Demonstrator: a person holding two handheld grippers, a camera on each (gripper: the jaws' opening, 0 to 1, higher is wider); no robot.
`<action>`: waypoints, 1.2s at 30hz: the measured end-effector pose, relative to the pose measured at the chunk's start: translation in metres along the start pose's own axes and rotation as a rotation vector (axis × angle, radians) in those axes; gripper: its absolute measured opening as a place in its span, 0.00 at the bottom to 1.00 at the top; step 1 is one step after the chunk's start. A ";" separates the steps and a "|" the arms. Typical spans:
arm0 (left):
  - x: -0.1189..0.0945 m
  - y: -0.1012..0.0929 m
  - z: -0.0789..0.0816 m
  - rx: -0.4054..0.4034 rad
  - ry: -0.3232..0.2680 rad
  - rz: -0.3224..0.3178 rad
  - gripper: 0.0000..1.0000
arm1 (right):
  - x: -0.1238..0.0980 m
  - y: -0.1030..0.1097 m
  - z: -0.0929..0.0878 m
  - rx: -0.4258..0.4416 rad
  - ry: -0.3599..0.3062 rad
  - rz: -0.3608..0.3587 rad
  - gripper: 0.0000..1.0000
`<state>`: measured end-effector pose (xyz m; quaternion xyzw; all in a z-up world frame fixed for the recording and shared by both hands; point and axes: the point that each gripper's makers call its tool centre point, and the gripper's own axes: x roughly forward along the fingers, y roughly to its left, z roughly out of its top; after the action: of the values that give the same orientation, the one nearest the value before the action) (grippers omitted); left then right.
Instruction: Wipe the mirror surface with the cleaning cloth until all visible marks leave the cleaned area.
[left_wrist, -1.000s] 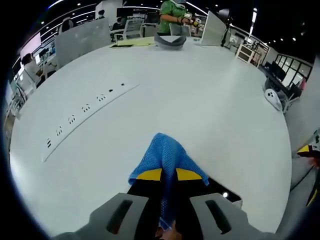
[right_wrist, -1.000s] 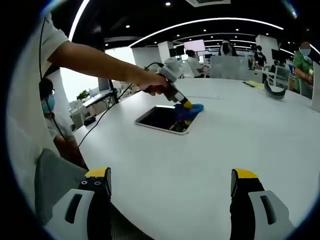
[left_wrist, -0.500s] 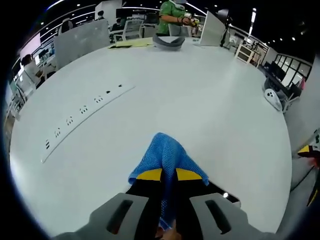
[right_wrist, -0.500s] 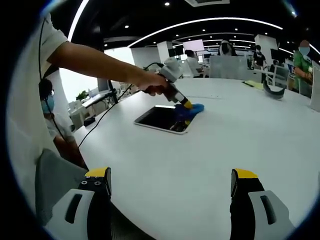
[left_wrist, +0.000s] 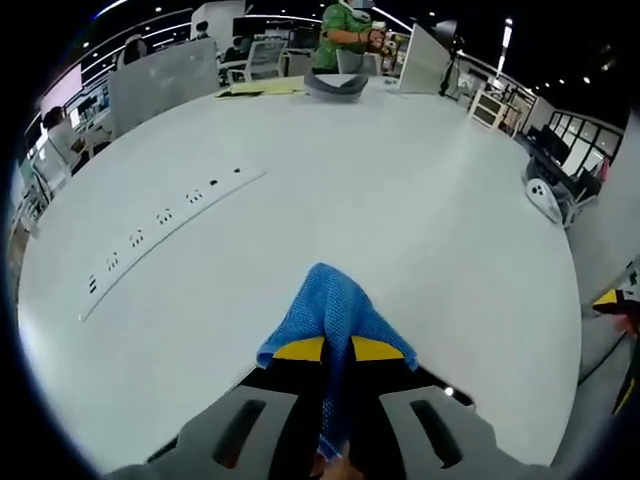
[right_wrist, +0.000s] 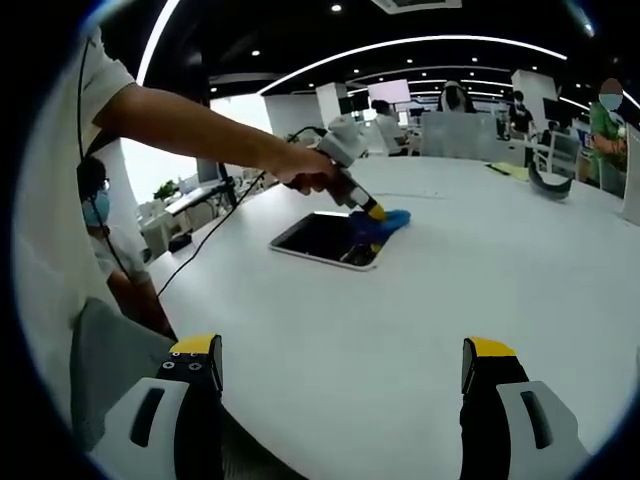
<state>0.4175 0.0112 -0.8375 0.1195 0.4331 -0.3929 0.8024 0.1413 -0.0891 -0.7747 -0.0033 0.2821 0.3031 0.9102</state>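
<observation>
A blue mesh cleaning cloth (left_wrist: 335, 315) is pinched between the yellow-tipped jaws of my left gripper (left_wrist: 337, 350), which is shut on it. Under those jaws lies the dark mirror (left_wrist: 440, 378), mostly hidden. In the right gripper view the mirror (right_wrist: 325, 238) lies flat on the white table, a dark rectangle with rounded corners. The left gripper (right_wrist: 377, 212) presses the cloth (right_wrist: 385, 219) on the mirror's far right corner, held by a person's hand (right_wrist: 300, 166). My right gripper (right_wrist: 340, 365) hovers open over the near table, well short of the mirror.
The white table (left_wrist: 400, 200) is wide, with a row of power sockets (left_wrist: 165, 215) in a strip at left. A grey curved object (left_wrist: 335, 84) and papers sit at the far edge. People stand and sit around. A cable (right_wrist: 215, 225) trails off the table's left.
The left gripper with the cloth has slid slightly along the mirror's far edge; the table features drift a little in its view. The right gripper stays put.
</observation>
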 end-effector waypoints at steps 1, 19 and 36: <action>0.000 -0.001 0.000 -0.002 0.000 -0.001 0.06 | 0.000 0.000 0.000 0.000 0.001 0.002 1.00; -0.002 -0.009 -0.006 -0.013 -0.011 -0.015 0.06 | 0.001 -0.001 0.000 -0.001 0.003 0.005 1.00; -0.005 -0.016 -0.010 -0.023 -0.012 -0.022 0.06 | 0.001 0.000 -0.001 -0.003 0.008 0.005 1.00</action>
<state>0.3987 0.0086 -0.8371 0.1031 0.4339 -0.3972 0.8021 0.1417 -0.0891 -0.7768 -0.0049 0.2851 0.3060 0.9083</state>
